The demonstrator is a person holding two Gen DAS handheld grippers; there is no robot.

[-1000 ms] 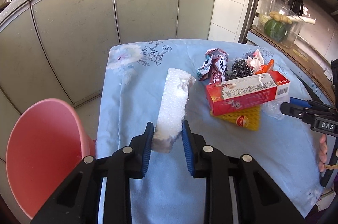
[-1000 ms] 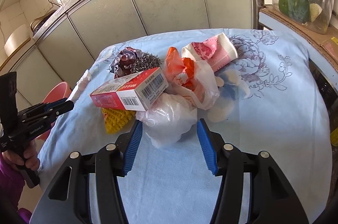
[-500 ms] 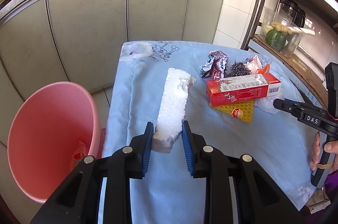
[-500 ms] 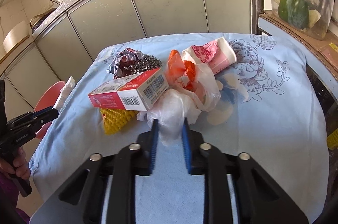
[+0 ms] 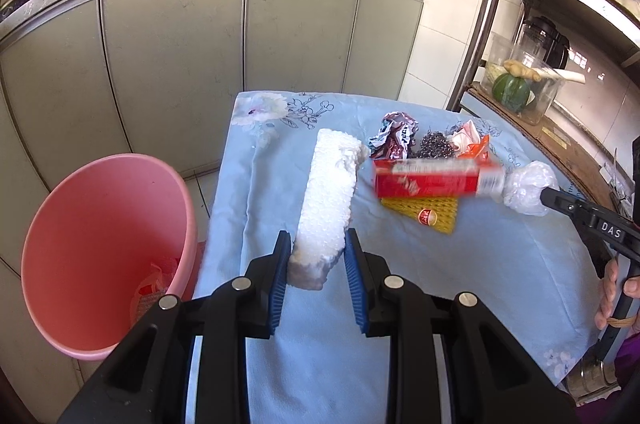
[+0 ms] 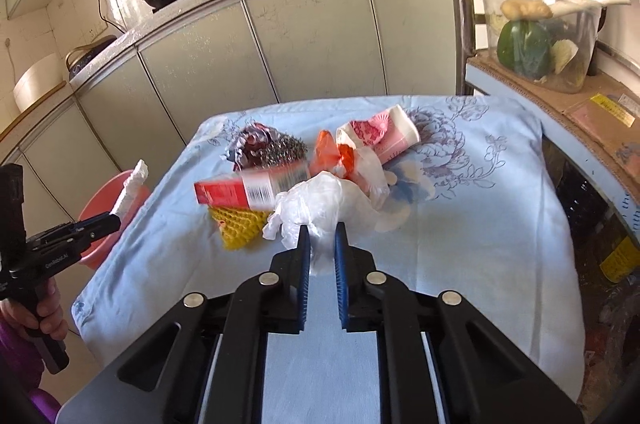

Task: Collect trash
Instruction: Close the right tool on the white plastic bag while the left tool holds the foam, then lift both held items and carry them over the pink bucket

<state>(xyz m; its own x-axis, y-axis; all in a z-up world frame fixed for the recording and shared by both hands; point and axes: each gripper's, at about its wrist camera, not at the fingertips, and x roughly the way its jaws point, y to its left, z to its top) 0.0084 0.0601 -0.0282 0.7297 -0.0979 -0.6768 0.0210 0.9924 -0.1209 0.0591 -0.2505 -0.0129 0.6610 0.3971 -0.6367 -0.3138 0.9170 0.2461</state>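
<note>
My left gripper point(image 5: 316, 256) is shut on a white foam block point(image 5: 326, 200), held above the table's left edge beside the pink bin point(image 5: 108, 160). My right gripper point(image 6: 319, 236) has its jaws closing on a crumpled clear plastic bag point(image 6: 320, 204), pinched between the pads and lifted off the cloth. Just behind the bag lie a red carton point(image 6: 236, 190), blurred, a yellow mesh pad point(image 6: 236, 228), a steel scourer point(image 6: 286, 150), a crumpled foil wrapper point(image 6: 250, 142), an orange wrapper point(image 6: 328, 154) and a pink paper cup point(image 6: 384, 134).
The table point(image 5: 480, 304) wears a blue floral cloth. The pink bin holds some trash at its bottom. Grey cabinets with pans on top stand behind. At the right, a metal shelf carries a clear tub of vegetables point(image 6: 532, 44).
My right gripper went from wide open around the plastic bag to pinching it, then rose with it. My left gripper carried the foam block leftward, bringing the pink bin further into view.
</note>
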